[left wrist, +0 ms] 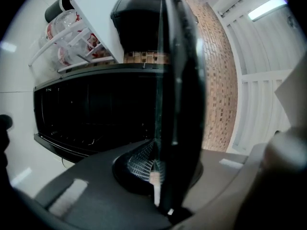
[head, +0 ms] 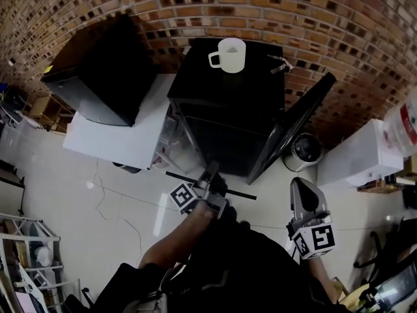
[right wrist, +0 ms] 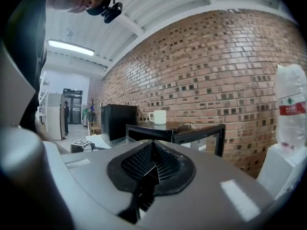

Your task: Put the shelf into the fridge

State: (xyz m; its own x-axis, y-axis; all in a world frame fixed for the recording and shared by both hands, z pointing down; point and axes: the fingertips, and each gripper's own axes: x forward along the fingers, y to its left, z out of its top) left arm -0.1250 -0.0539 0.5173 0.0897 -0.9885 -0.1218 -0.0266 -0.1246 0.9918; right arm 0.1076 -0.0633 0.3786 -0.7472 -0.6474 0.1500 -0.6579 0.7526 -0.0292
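A black mini fridge [head: 228, 109] stands in the middle with its door [head: 296, 126] swung open to the right and a white mug [head: 229, 55] on top. My left gripper [head: 212, 171] is just in front of the open cavity, shut on the shelf [head: 238, 193], a thin dark panel lying level and seen as a strip. In the left gripper view the shelf [left wrist: 180, 80] stands edge-on between the jaws of my left gripper [left wrist: 160, 169], with the dark fridge interior [left wrist: 96, 109] behind. My right gripper [head: 301, 186] hangs lower right, shut and empty, its jaws [right wrist: 152, 164] pointing toward the fridge [right wrist: 177, 131].
A second black cabinet [head: 101, 70] sits on a white table [head: 124, 135] left of the fridge. A round fan [head: 305, 150] stands on the floor behind the door. A white box [head: 365, 155] carries a water bottle [right wrist: 290, 109]. A wire rack [head: 26, 253] is at lower left.
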